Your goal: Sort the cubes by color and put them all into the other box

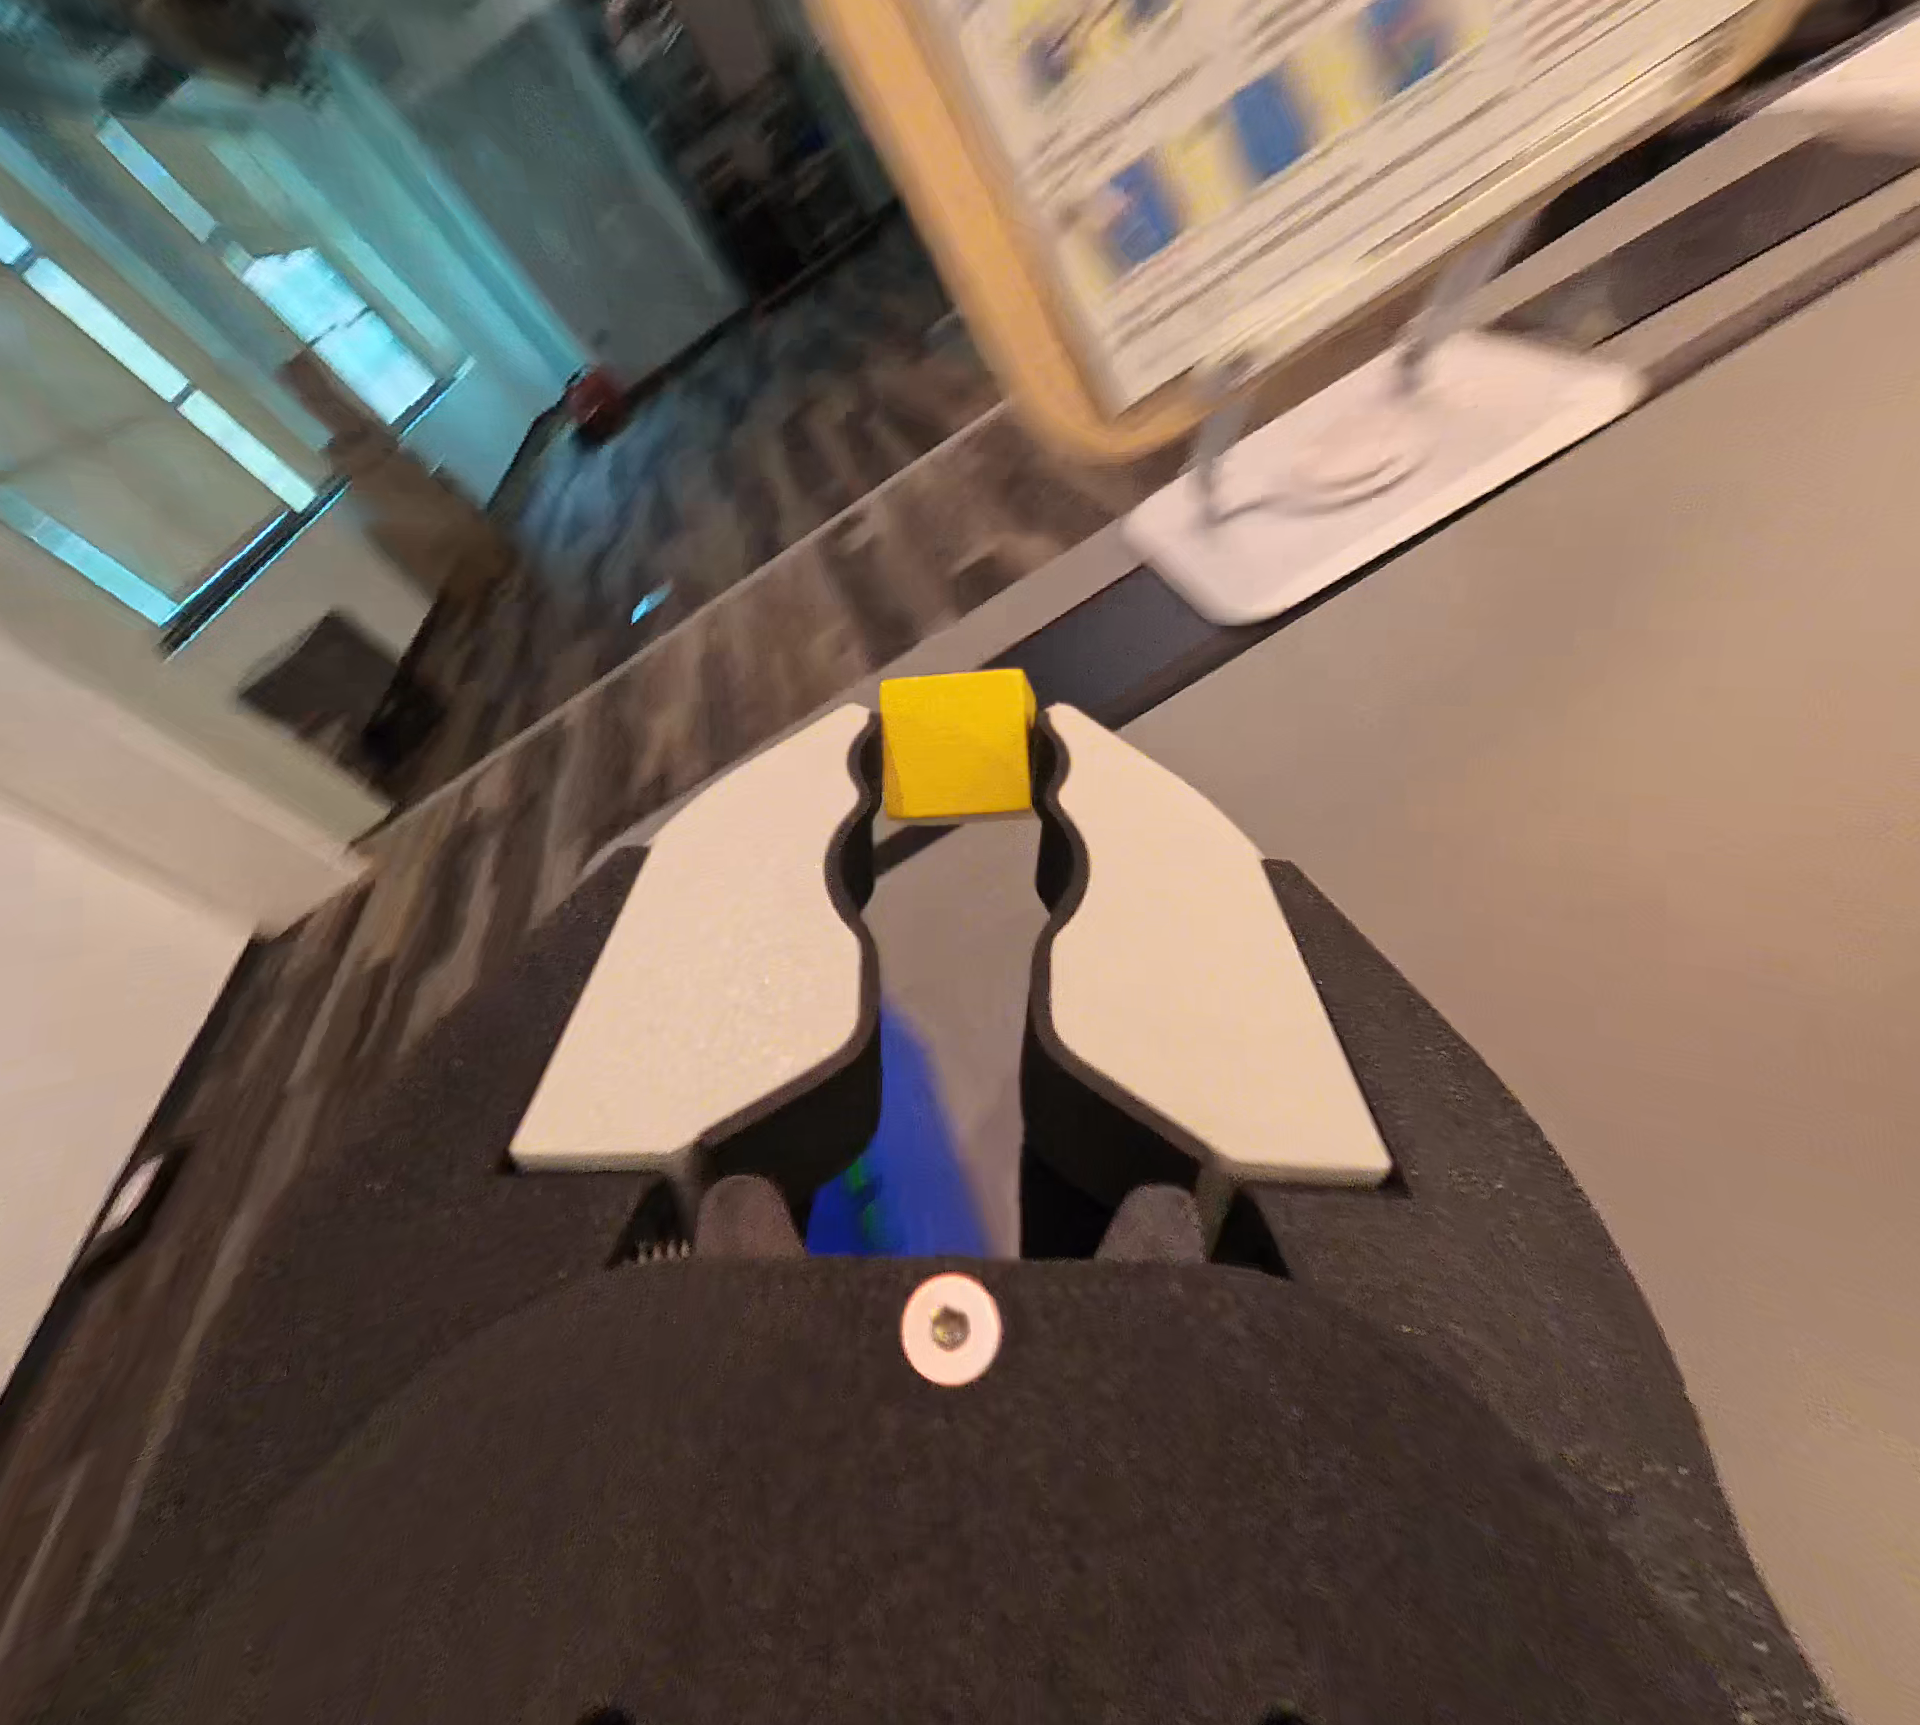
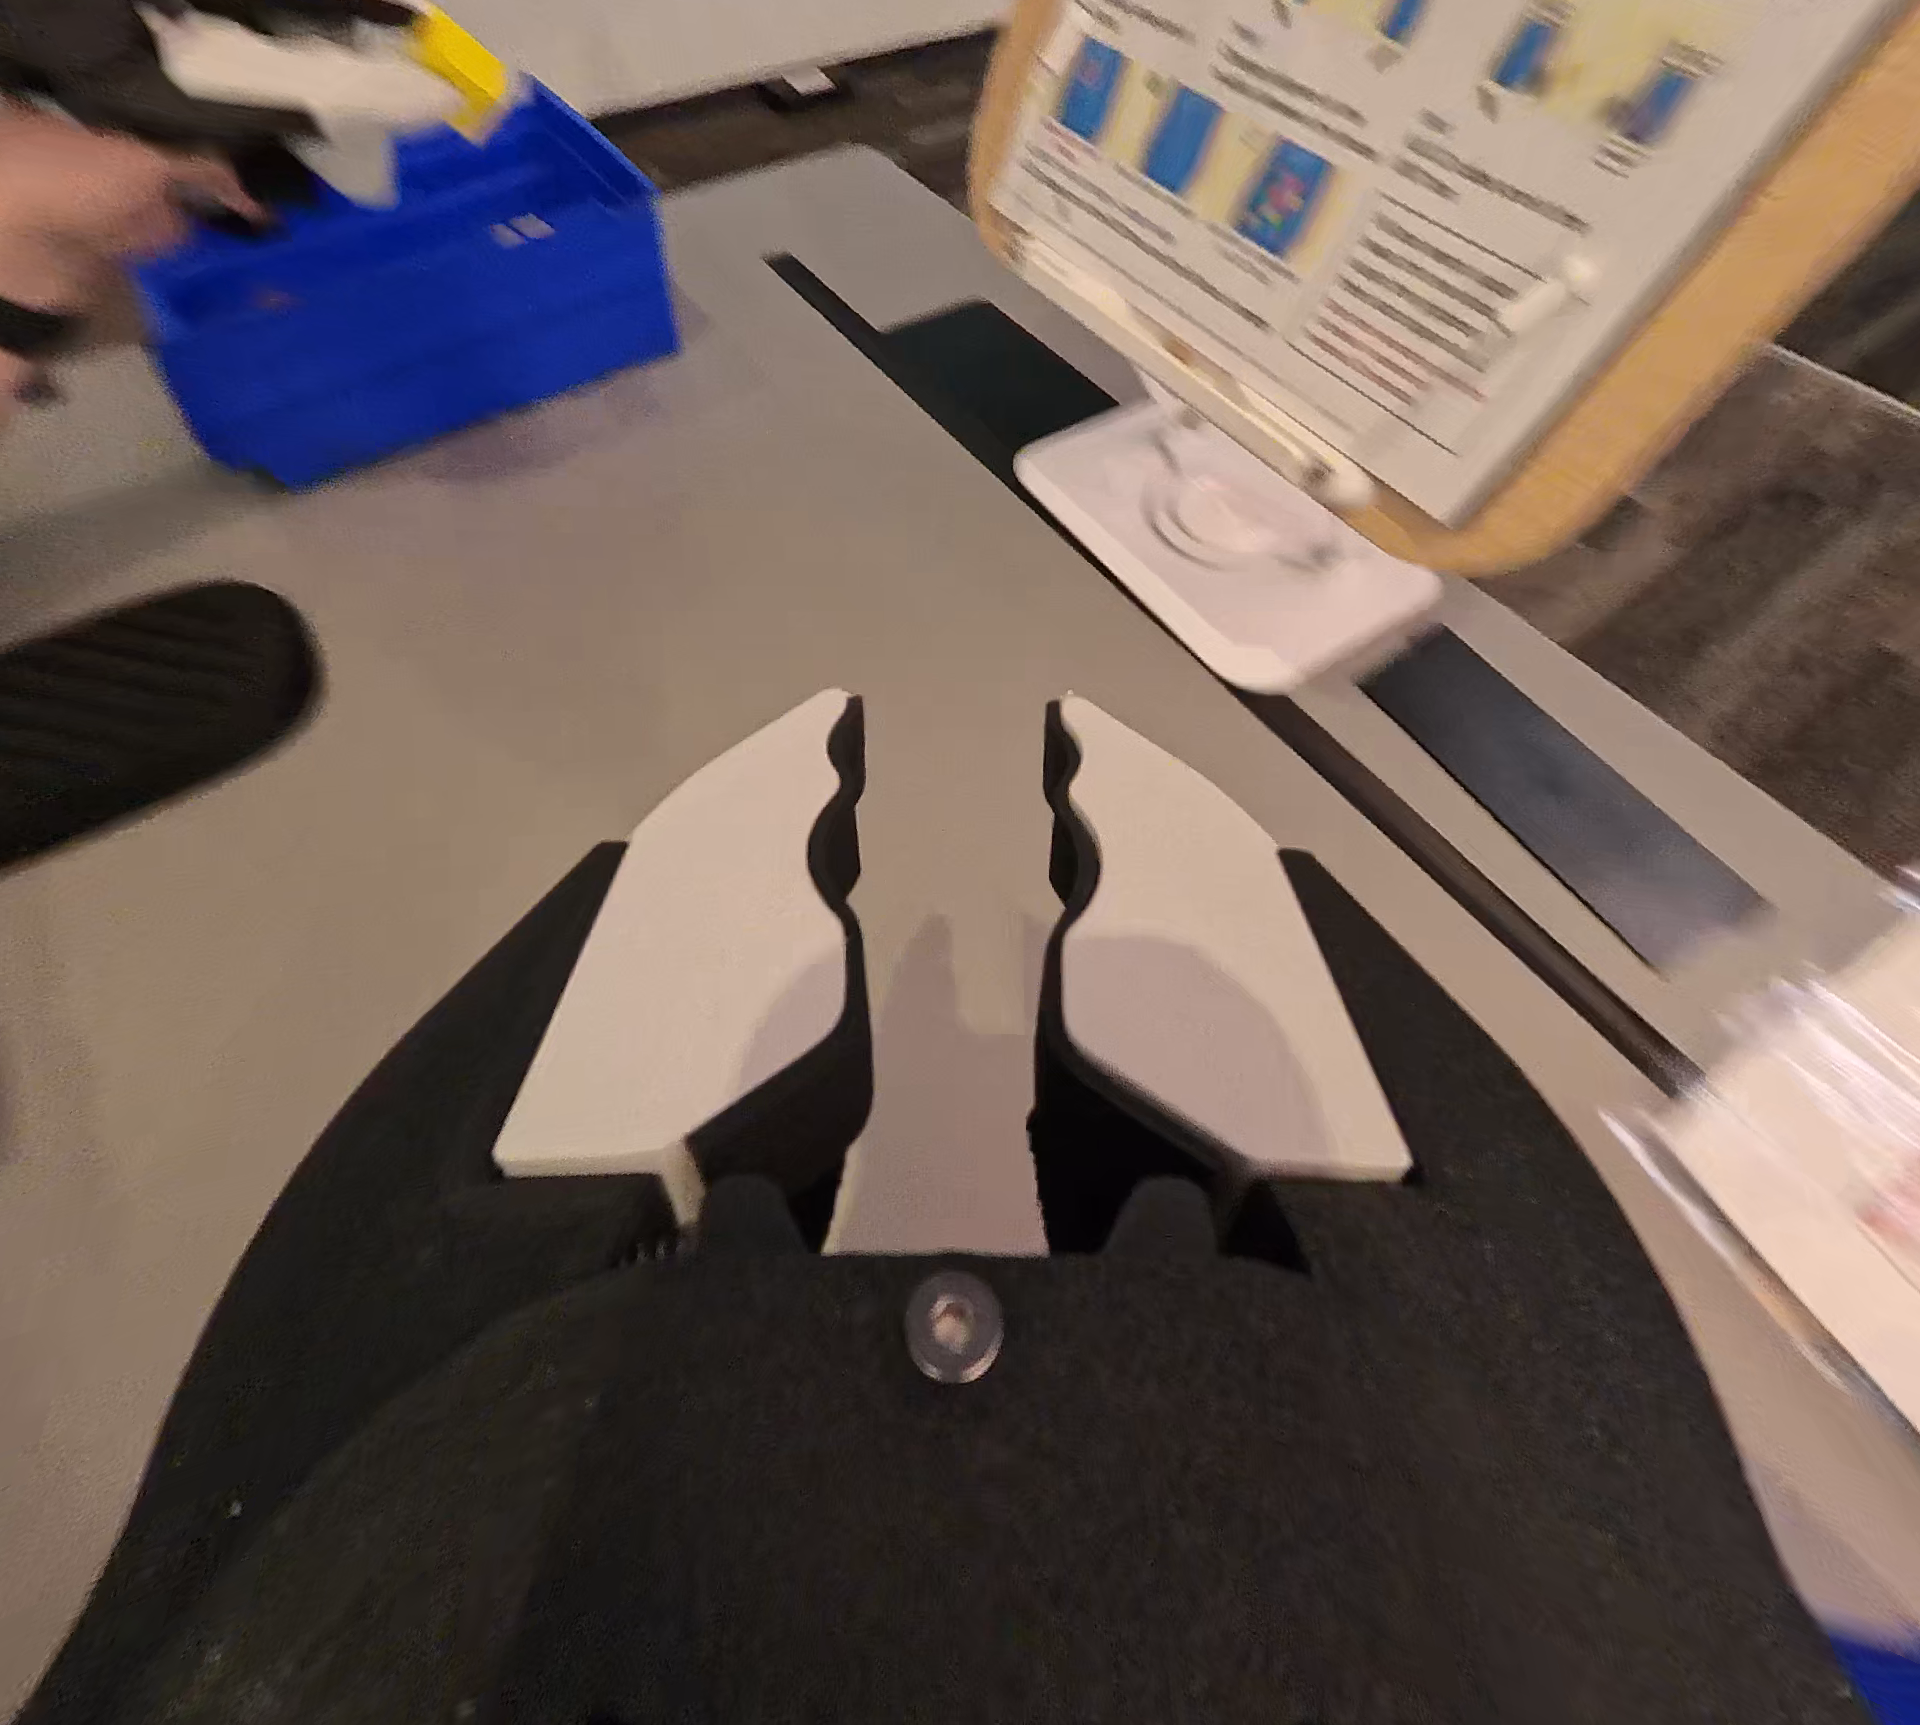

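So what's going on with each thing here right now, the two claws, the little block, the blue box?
left gripper: shut on the yellow cube, raised above the box
yellow cube: pinched at the fingertips, off the table
right gripper: open, empty, over bare table
blue box: upright on the table, open-topped

One yellow cube (image 1: 956, 745), one blue box (image 2: 416, 293)

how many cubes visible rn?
1: a yellow cube pinched at the tips of the left gripper, held above the blue box. Others may be hidden inside the box; its interior isn't readable.
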Tool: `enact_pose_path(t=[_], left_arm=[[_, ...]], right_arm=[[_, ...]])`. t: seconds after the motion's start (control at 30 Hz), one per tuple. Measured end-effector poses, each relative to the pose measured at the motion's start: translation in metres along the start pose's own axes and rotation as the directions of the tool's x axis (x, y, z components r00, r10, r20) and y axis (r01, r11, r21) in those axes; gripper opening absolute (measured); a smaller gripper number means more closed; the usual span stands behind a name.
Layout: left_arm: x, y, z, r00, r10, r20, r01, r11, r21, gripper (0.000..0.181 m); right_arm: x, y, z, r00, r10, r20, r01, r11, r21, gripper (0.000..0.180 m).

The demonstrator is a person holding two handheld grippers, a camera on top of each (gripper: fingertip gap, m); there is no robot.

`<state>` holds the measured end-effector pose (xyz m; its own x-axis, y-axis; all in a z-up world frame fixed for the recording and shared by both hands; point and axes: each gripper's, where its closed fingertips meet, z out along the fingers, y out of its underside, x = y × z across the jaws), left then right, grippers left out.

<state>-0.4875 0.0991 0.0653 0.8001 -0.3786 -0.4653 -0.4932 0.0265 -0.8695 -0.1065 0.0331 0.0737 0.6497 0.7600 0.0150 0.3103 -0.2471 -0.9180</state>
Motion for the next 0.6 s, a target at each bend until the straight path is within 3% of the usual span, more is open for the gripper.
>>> enact_pose_path(t=[0.13, 0.27, 0.43, 0.6], left_arm=[[0.086, -0.080, -0.006, 0.985, 0.058, -0.162, -0.022, 0.976, 0.215, 0.027], [0.156, -0.136, -0.014, 0.947, 0.217, -0.236, -0.117, 0.919, 0.376, 0.027], [0.211, -0.167, -0.010, 0.902, 0.374, -0.215, -0.246, 0.855, 0.456, 0.027], [0.251, -0.171, -0.008, 0.868, 0.427, -0.254, -0.264, 0.830, 0.492, 0.027]], right_arm=[[-0.065, -0.046, 0.027, 0.933, 0.136, 0.334, -0.204, 0.963, 0.175, 0.037], [-0.102, -0.063, 0.037, 0.821, 0.234, 0.521, -0.366, 0.916, 0.164, 0.046], [-0.096, -0.057, 0.046, 0.896, 0.243, 0.371, -0.316, 0.937, 0.149, 0.070], [-0.092, -0.044, 0.054, 0.914, 0.261, 0.312, -0.298, 0.952, 0.074, 0.067]])
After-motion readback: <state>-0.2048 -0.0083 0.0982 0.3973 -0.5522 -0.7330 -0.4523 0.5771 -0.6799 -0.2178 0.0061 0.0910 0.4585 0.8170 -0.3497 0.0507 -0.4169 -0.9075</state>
